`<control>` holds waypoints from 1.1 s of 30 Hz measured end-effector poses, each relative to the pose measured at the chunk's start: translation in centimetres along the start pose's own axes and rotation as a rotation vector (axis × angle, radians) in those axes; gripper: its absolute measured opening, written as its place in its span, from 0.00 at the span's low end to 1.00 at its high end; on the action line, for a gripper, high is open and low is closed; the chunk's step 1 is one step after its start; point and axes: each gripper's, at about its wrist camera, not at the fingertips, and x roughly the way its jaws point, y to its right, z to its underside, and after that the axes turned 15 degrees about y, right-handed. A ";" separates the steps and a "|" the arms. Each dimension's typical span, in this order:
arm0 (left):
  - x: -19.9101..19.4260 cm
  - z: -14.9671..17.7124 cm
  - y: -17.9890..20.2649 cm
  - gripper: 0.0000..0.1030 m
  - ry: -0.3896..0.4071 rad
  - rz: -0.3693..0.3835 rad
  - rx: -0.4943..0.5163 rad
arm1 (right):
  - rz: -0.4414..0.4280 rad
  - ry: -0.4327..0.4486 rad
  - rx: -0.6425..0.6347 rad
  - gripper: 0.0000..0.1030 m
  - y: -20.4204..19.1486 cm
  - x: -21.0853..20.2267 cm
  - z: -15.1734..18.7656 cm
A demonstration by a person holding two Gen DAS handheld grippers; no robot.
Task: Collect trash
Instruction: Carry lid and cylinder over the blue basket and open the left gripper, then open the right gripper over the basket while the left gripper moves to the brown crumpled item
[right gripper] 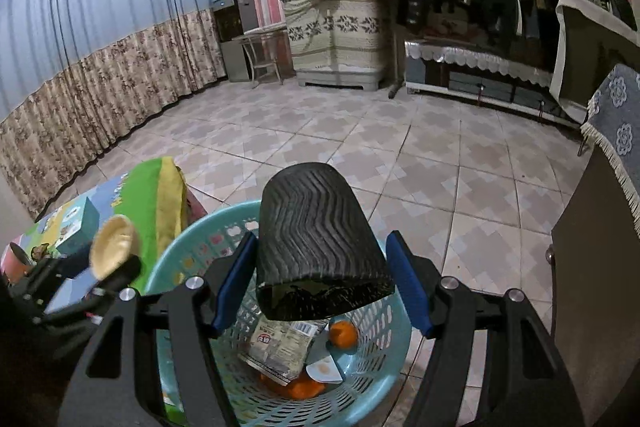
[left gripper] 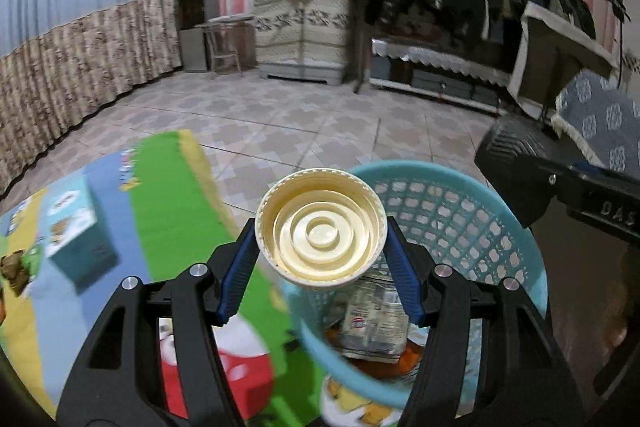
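Note:
My left gripper (left gripper: 320,247) is shut on a cream plastic lid (left gripper: 321,227), held at the near-left rim of the light blue basket (left gripper: 472,187). The lid also shows in the right wrist view (right gripper: 114,243). My right gripper (right gripper: 322,279) holds a black ribbed cup-like piece (right gripper: 316,239) over the basket (right gripper: 192,239); the left pad touches it, the right pad stands slightly off. Inside the basket lie a crumpled wrapper (right gripper: 284,343) and orange peel (right gripper: 344,333).
The basket sits by a colourful cartoon cloth (left gripper: 172,195) with a teal box (left gripper: 68,223) on it. A dark cabinet (right gripper: 596,267) stands at right. Tiled floor (right gripper: 400,155) stretches ahead to a wardrobe and clothes rack.

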 end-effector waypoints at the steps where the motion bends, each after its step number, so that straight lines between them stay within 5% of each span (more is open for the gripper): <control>1: 0.5 0.0 0.3 0.59 -0.006 0.004 0.002 | -0.004 -0.002 0.004 0.64 0.1 0.1 0.0; 7: 3.3 0.3 1.3 0.59 -0.044 0.024 0.020 | -0.006 -0.020 0.021 0.64 0.5 0.8 0.9; 11: 3.2 0.2 0.0 0.78 -0.046 0.013 -0.026 | -0.005 -0.027 0.023 0.64 0.5 0.9 1.3; 17: 1.5 -0.5 -2.9 0.81 -0.006 -0.035 -0.053 | -0.016 -0.052 0.004 0.64 -1.0 1.7 2.1; 25: -3.0 -1.1 -12.6 0.87 0.067 -0.270 -0.043 | -0.042 -0.075 -0.044 0.64 -4.3 2.6 3.4; 30: -4.0 -0.7 -20.5 0.89 0.045 -0.423 -0.070 | -0.042 -0.088 -0.058 0.65 -5.1 3.1 3.7; 33: -4.2 0.1 -24.9 0.89 0.023 -0.511 -0.100 | -0.042 -0.071 -0.036 0.78 -5.3 3.0 3.3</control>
